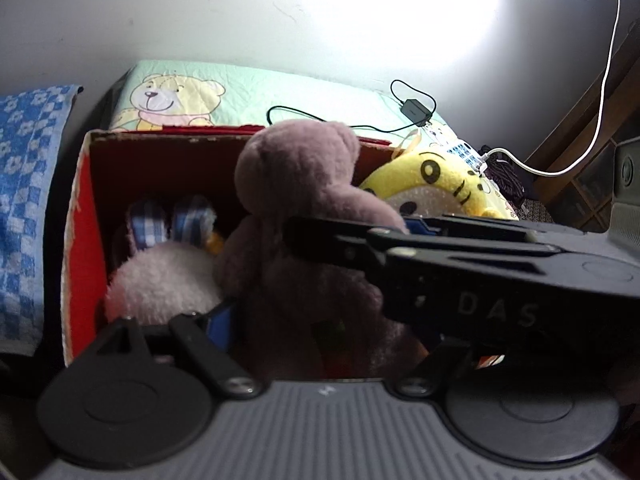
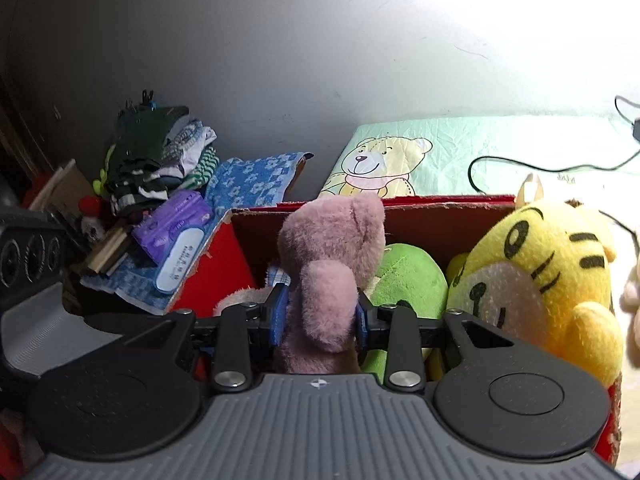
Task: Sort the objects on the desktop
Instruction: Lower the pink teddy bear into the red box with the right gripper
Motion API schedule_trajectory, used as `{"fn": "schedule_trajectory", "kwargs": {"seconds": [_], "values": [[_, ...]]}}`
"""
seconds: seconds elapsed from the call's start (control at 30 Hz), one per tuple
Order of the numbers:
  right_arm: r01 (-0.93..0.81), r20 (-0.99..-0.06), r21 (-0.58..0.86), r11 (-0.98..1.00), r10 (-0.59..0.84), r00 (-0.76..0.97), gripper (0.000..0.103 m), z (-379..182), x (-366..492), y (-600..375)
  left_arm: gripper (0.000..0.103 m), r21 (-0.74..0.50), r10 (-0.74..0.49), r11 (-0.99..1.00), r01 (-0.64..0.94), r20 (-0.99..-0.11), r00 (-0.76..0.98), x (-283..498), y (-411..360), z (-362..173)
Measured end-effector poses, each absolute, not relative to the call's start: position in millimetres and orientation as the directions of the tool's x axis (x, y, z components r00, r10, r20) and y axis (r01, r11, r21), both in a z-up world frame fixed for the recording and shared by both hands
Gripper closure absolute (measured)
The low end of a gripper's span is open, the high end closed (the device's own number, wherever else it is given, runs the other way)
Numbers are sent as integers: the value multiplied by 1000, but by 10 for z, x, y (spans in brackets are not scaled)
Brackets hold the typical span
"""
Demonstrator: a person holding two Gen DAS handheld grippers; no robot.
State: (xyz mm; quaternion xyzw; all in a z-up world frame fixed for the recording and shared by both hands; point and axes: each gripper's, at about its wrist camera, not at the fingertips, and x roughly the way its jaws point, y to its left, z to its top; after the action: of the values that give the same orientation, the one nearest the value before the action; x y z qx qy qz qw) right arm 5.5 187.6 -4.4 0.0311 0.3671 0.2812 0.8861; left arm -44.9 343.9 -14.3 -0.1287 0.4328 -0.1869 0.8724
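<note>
fuzzy mauve plush bear squeezed by right gripper fingers over red cardboard box; its legs hidden. left gripper fingers spread around it.

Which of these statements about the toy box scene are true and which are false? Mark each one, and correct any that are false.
1. The right gripper is shut on the mauve plush bear. True.
2. The yellow tiger plush lies on the floor, away from the red cardboard box. False: it sits at the box's right end, leaning over the rim.
3. A green plush sits between the mauve bear and the yellow tiger. True.
4. The blanket behind the box is plain, with no picture. False: it shows a cartoon teddy bear.
5. A black cable lies across that blanket. True.
</note>
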Motion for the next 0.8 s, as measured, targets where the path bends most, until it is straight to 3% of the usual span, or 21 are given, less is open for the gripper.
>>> {"fn": "schedule_trajectory", "kwargs": {"seconds": [0.23, 0.53, 0.8], "values": [[-528, -701, 167, 833, 477, 531, 67, -57, 134, 2071, 19, -356, -424, 905, 232, -722, 547, -567, 3519, -174], [-535, -704, 155, 830, 473, 530, 63, -105, 137, 2125, 19, -346, -416, 909, 232, -730, 543, -553, 3565, -202], [-457, -610, 327, 827, 554, 566, 59, 9, 30, 1772, 19, -296, -389, 921, 253, -733, 559, -645, 3504, -131]]}}
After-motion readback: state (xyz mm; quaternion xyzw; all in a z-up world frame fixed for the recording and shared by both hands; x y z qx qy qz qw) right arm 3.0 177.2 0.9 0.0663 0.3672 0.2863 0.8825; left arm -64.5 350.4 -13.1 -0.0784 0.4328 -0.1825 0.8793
